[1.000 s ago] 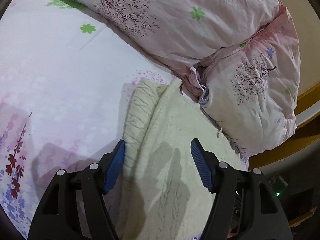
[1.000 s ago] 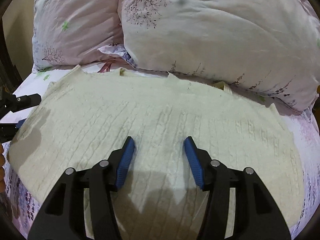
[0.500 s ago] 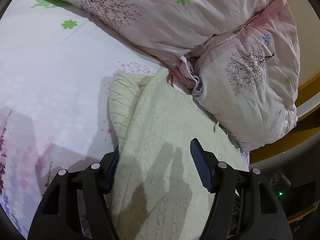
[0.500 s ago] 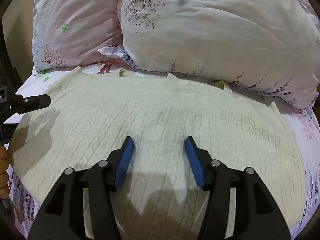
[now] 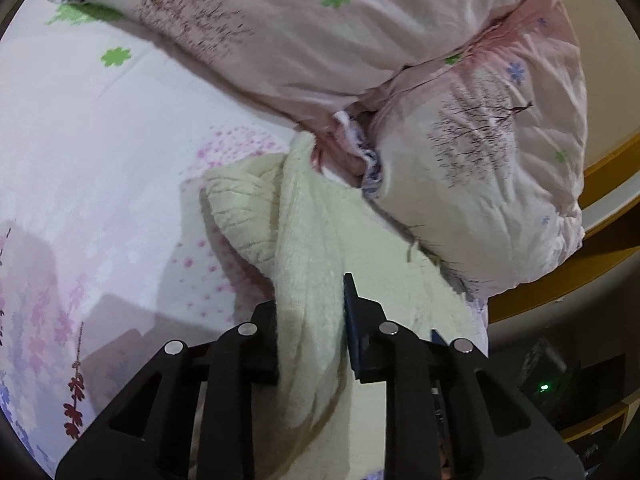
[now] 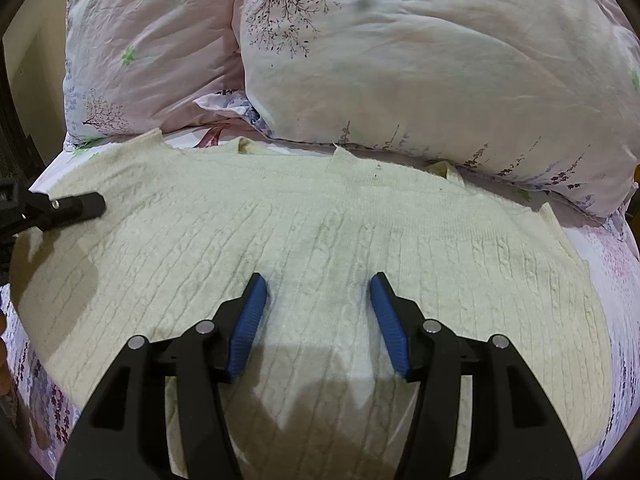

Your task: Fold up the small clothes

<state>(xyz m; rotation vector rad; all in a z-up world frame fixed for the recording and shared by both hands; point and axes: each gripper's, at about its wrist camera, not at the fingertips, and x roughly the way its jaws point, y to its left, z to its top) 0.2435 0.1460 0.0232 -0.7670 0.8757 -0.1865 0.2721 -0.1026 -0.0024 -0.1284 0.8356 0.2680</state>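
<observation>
Left gripper (image 5: 310, 320): clamped on a gathered fold of the cream cable-knit sweater (image 5: 304, 248), the knit bunched between its two fingers and lifted off the bed sheet (image 5: 100, 140); its black body also shows at the left edge of the right wrist view (image 6: 60, 206), at the sweater's left side.
Right gripper (image 6: 318, 312): released, its blue-padded fingers (image 6: 250, 320) spread wide and hovering low over the middle of the sweater (image 6: 320, 220); whether they touch the knit cannot be told.
Sweater: spread flat across the bed in the right wrist view, its far edge against the pillows; the left side is raised and creased where the left gripper holds it, with a fold of knit drooping toward the sheet.
Bed sheet: white and pink with flower print, under the sweater and showing to its left and right (image 6: 612, 264).
Pillows: two pink floral pillows (image 6: 420, 60) lie side by side just beyond the sweater, touching each other; the larger, right one overlaps the sweater's far edge.
</observation>
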